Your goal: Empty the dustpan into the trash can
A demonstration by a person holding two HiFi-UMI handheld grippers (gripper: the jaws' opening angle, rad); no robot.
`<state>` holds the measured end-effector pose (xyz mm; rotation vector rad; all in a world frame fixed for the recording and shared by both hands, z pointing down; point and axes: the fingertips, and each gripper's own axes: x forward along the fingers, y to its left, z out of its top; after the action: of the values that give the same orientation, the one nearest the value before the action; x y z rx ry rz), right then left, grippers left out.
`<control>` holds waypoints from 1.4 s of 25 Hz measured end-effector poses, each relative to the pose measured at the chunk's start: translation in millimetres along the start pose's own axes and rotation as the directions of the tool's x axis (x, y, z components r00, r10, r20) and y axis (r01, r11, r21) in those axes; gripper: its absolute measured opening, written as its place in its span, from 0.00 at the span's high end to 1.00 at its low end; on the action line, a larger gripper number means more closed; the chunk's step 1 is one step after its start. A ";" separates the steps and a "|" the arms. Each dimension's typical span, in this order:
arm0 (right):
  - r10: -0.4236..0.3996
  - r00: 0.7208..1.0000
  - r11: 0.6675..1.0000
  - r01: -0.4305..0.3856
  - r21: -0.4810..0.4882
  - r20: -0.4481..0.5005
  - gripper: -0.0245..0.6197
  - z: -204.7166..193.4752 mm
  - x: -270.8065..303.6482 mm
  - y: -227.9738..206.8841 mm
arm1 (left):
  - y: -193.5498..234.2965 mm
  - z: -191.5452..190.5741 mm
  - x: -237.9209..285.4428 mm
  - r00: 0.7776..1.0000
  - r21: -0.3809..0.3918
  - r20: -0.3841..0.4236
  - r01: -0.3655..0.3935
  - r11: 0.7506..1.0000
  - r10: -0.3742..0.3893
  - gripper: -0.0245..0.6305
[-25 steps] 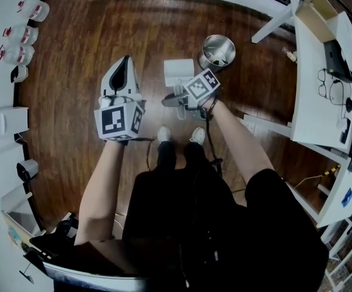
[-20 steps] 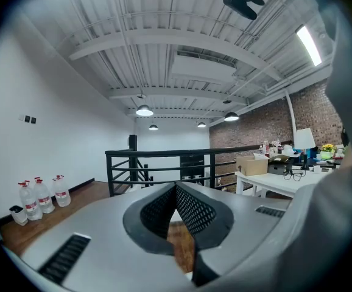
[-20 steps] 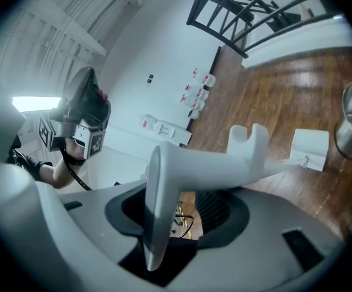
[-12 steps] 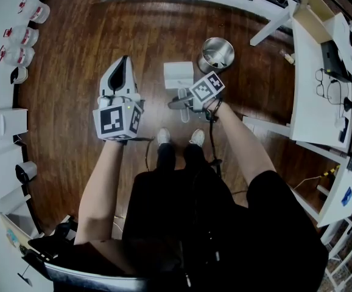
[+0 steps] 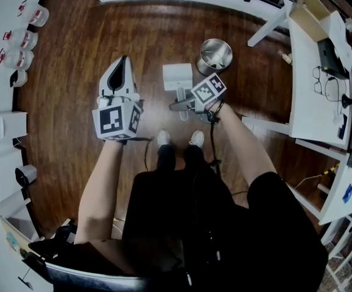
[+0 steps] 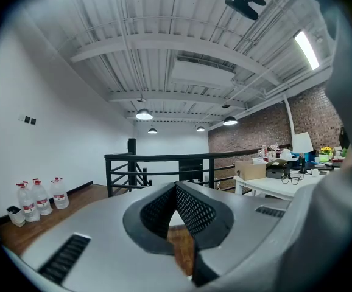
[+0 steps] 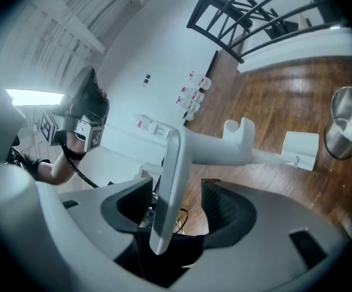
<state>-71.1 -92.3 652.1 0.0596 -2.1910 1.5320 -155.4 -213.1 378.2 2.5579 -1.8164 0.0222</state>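
Note:
The white dustpan [image 5: 177,76] rests on the wooden floor, its pan [image 7: 301,149] just left of the shiny steel trash can [image 5: 215,53], which also appears at the right edge of the right gripper view [image 7: 346,123]. The dustpan's long handle [image 7: 212,148] reaches back to my right gripper [image 7: 179,208]. Its flat end stands between the jaws with a gap on each side. These jaws have just been opening, so the gripper is open around the handle. My left gripper [image 5: 125,59] is held up at the left, level and shut on nothing [image 6: 176,187].
Several water bottles [image 5: 21,35] line the left wall. A white desk [image 5: 313,84] with glasses and boxes stands at the right, and a black railing [image 6: 164,163] runs along the far side. The person's shoes [image 5: 164,135] are just below the dustpan.
The head view has shifted a little, so the dustpan and can sit slightly higher in the picture. Both grippers stay about where they were.

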 end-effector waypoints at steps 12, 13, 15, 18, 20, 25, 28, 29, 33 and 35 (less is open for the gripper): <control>-0.153 0.967 0.988 0.156 0.005 0.205 0.56 -7.4 -90.8 7.2 | -0.6 22.7 -11.9 0.998 -0.020 0.047 0.051 0.998 -0.050 0.96; -0.179 0.947 0.981 0.192 -0.023 0.265 0.59 -1.0 -106.9 17.5 | -2.0 26.8 -13.0 0.996 -0.016 0.054 0.065 0.998 -0.064 0.96; -0.237 0.887 0.950 0.297 -0.097 0.397 0.71 18.1 -138.1 43.9 | -4.9 38.1 -15.6 0.993 -0.006 0.078 0.090 0.996 -0.089 0.96; -0.277 0.787 0.859 0.460 -0.225 0.551 0.79 53.6 -170.4 100.1 | -11.0 59.5 -18.6 0.985 -0.001 0.124 0.122 0.992 -0.121 0.96; -0.286 0.729 0.771 0.560 -0.303 0.621 0.79 74.7 -178.8 141.3 | -17.4 72.4 -21.0 0.977 0.008 0.147 0.154 0.988 -0.154 0.96; -0.240 0.562 0.529 0.759 -0.379 0.792 0.85 118.5 -173.6 235.3 | -23.7 99.6 -31.7 0.955 0.013 0.213 0.209 0.978 -0.207 0.96; -0.228 0.427 0.392 0.863 -0.319 0.875 0.94 140.4 -171.0 266.9 | -23.3 112.7 -36.8 0.942 0.039 0.250 0.223 0.974 -0.226 0.96; -0.226 0.386 0.367 0.884 -0.289 0.894 0.95 146.9 -171.5 272.5 | -22.1 116.6 -37.2 0.938 0.045 0.259 0.224 0.973 -0.228 0.96; -0.227 0.287 0.353 0.915 -0.196 0.931 0.95 156.9 -172.0 284.0 | -17.5 135.9 -46.1 0.926 0.061 0.306 0.213 0.975 -0.222 0.96; -0.220 0.296 0.375 0.905 -0.199 0.930 0.95 151.9 -165.1 288.6 | -18.3 146.5 -56.8 0.917 0.082 0.338 0.197 0.977 -0.213 0.96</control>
<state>-60.7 -156.6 292.4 1.4905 -2.6627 -0.0643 -155.6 -155.1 231.0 2.9239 -1.6363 -0.4179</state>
